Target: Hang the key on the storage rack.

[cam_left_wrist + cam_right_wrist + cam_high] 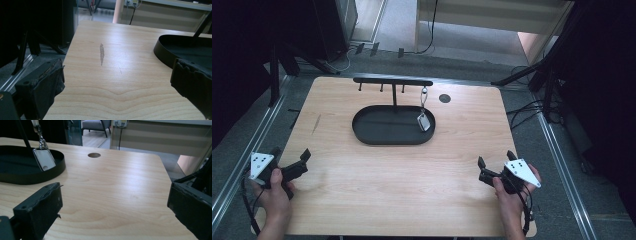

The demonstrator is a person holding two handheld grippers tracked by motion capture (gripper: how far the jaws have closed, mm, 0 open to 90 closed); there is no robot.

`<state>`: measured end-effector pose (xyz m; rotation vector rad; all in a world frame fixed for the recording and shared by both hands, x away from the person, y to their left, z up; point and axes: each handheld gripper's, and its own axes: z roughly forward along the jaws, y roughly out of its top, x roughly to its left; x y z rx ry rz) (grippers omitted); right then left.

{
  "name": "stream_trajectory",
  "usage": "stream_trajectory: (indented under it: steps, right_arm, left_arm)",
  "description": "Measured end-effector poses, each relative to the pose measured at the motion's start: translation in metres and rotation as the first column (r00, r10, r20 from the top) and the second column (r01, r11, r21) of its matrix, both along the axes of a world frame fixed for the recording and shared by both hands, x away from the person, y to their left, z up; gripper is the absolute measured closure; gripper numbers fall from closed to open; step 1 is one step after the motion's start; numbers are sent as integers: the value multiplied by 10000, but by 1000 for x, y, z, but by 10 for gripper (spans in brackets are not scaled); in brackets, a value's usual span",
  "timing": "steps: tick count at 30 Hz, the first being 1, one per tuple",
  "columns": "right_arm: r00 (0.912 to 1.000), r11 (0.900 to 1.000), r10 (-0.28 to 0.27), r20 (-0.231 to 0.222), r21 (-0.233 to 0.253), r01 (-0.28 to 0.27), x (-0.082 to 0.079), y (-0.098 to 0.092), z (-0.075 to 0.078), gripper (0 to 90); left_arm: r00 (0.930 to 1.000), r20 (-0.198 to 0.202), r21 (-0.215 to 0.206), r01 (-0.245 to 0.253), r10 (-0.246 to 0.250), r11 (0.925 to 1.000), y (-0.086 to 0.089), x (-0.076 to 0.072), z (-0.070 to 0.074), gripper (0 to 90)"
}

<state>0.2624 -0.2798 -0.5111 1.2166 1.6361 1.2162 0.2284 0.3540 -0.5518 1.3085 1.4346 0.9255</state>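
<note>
A black oval tray (362,134) sits at the back middle of the wooden table (402,190). From it rises a black T-shaped stand (393,81) with several hooks. A silver tag on a clip (424,120) hangs from the rightmost hook, its lower end resting in the tray; the right gripper view has the tag (44,158) at upper left. My left gripper (290,153) is open near the table's front left corner, with nothing between its jaws (118,65). Held at the front right, my right gripper (495,158) is open and empty too (114,186).
A round cable hole (444,98) pierces the table right of the tray. A grey scuff mark (101,53) lies on the wood left of the tray (165,50). Beyond the table edges are metal floor rails (242,150), cables and dark stands.
</note>
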Motion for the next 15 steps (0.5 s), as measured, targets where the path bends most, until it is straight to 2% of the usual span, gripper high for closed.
stream_trajectory:
  steps: [9, 15]
  right_arm:
    - [9979, 9984, -563, -330, -16, 563, -12, -31, -13, 0]
    - [9924, 9938, -1064, -619, 265, 1082, -22, -55, -20, 0]
  left_arm:
    - [10000, -11, -29, -1, 1, 10000, 0, 0, 0, 0]
    - [10000, -21, -38, 10, -10, 10000, 0, 0, 0, 0]
